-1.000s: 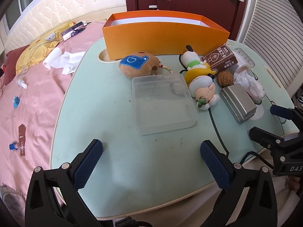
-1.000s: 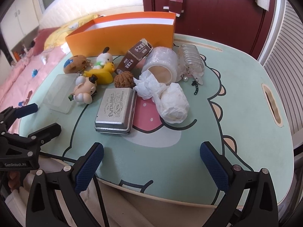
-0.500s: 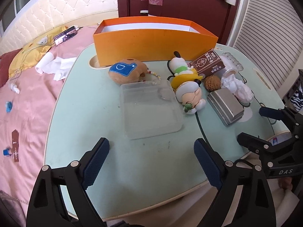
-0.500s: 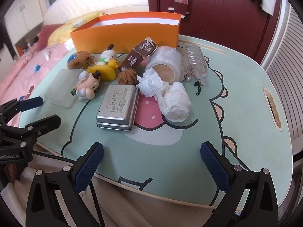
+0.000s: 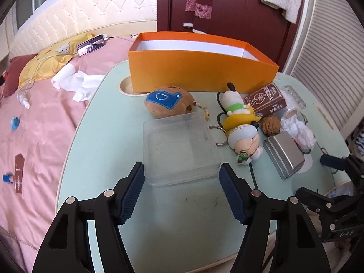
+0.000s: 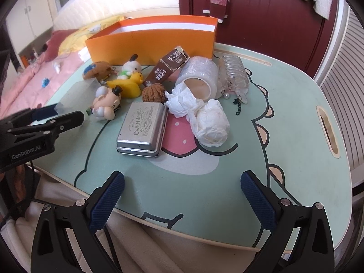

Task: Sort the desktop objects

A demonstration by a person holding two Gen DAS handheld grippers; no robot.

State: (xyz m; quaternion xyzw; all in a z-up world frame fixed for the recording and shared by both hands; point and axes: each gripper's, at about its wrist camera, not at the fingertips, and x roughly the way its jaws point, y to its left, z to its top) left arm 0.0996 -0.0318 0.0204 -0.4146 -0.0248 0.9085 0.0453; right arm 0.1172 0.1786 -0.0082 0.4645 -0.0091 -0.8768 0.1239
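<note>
Left gripper [image 5: 182,177] fingers closing around the clear plastic box [image 5: 179,146] near the table's [image 5: 102,136] front edge, apparently to lift it; right gripper [image 6: 182,188] waits wide, empty.

Behind the table a pink bedspread [image 5: 41,122] holds a yellow pillow [image 5: 43,66] — beyond, a dark red wardrobe [image 5: 229,11].
</note>
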